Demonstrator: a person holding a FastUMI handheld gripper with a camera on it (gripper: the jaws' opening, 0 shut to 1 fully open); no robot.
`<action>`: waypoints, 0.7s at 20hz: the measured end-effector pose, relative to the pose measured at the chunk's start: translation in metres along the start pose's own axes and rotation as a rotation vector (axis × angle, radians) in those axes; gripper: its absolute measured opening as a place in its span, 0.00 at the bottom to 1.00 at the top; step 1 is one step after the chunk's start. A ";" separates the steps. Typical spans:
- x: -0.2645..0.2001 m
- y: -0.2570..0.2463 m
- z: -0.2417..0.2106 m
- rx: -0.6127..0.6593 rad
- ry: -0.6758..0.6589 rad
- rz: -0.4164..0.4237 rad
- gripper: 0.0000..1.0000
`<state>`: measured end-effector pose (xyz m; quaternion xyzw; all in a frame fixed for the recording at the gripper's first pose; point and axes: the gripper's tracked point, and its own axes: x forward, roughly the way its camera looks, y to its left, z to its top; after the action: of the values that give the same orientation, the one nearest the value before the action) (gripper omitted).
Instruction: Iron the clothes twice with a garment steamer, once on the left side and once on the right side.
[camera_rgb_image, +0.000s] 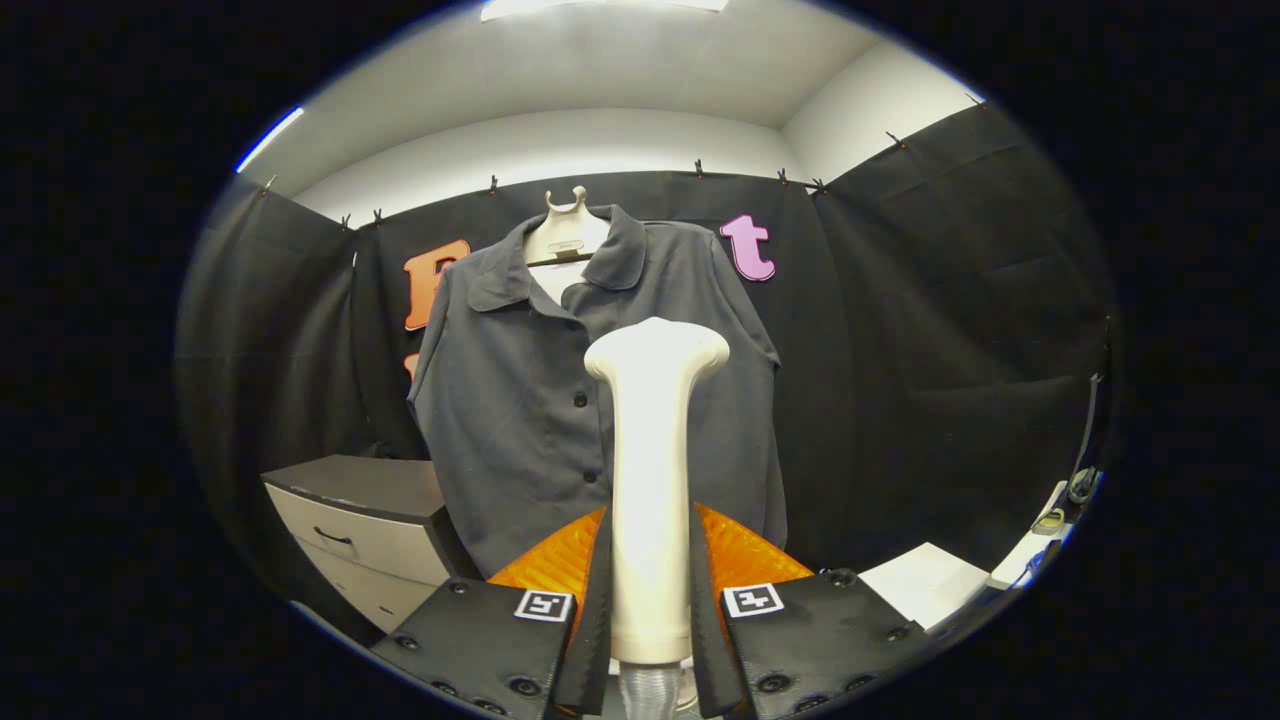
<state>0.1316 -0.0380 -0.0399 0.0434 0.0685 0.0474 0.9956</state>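
Black cloth walls close the booth behind a dark shirt (600, 400) on a hanger (566, 230), with the steamer (652, 480) held upright in front of it.

Low on the left, a drawer cabinet (365, 530) stands beside the shirt's hem; the shirt hangs flat and open-collared against the back wall, its long axis vertical, its button line just left of the steamer's head. The claw (651, 590) is closed on the steamer's handle, one finger pressing each side. The steamer's long axis also runs straight up, parallel to the button line, and its broad head seems to face the cloth at chest height, apparently not yet touching. From the claw, the shirt lies straight ahead, so the left panel likely calls for a push forward and a sideways shift. On the right, a white surface (925, 580) sits low by the wall.
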 end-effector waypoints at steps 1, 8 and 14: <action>0.006 -0.002 0.006 0.001 -0.009 0.006 0.41; 0.049 -0.007 0.036 -0.027 -0.068 0.040 0.41; 0.077 -0.009 0.035 -0.029 -0.077 0.035 0.41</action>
<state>0.2130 -0.0417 -0.0160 0.0317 0.0286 0.0640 0.9970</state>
